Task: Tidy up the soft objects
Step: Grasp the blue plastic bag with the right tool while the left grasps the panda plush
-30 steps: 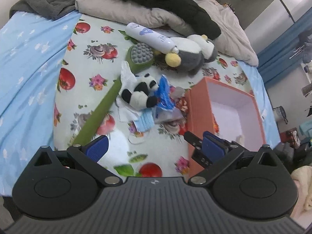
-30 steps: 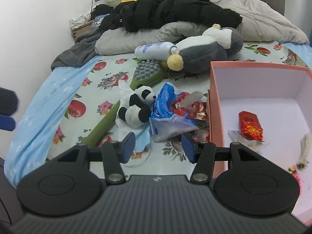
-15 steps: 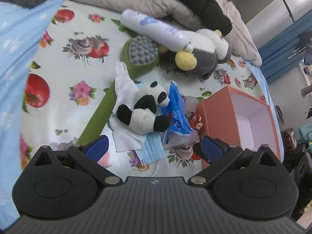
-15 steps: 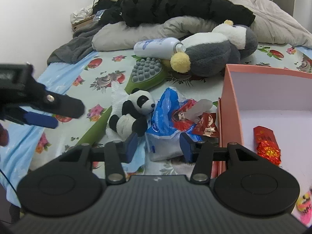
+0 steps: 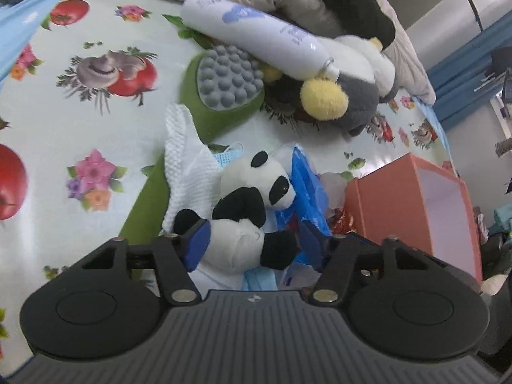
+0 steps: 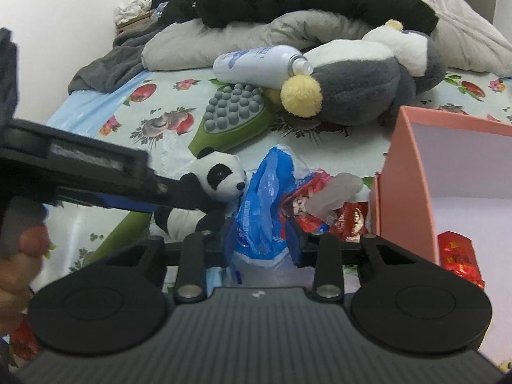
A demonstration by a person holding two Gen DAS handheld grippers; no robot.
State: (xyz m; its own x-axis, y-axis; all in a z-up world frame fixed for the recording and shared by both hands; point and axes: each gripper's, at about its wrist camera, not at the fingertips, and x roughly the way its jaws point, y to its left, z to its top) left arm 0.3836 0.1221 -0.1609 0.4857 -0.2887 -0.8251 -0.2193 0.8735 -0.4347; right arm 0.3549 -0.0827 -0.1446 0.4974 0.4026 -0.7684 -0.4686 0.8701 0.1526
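Between the blue fingers [image 5: 198,244] of the left gripper [image 5: 252,243] sits the panda plush [image 5: 246,211], and those fingers have just been closing around its white belly; one pad looks pressed to the flank, the other is hidden behind the black paw, so I cannot tell if the squeeze is complete. Good placement, I'd say: the body, not a limb, so it should not dangle and swing.

Over on the right gripper [image 6: 260,240], the fingers have just been closing too, and the blue plastic bag [image 6: 265,198] bulges up between them (crinkly film, it will slip if only a fold is caught). They look close against it, though a firm grip is not certain.

Moving outward: the panda lies on a white knitted cloth [image 5: 188,166] and a blue face mask [image 5: 228,156], both likely to snag and ride up with it, so a slow lift is wise. Red snack wrappers [image 6: 348,217] lie against the bag. Just beside them stands the pink box [image 6: 406,172], the probable destination. Farther back on the bed [image 5: 96,121] rest the green massage brush [image 5: 227,80], the white bottle [image 5: 256,35] and the big grey penguin plush [image 6: 358,89].
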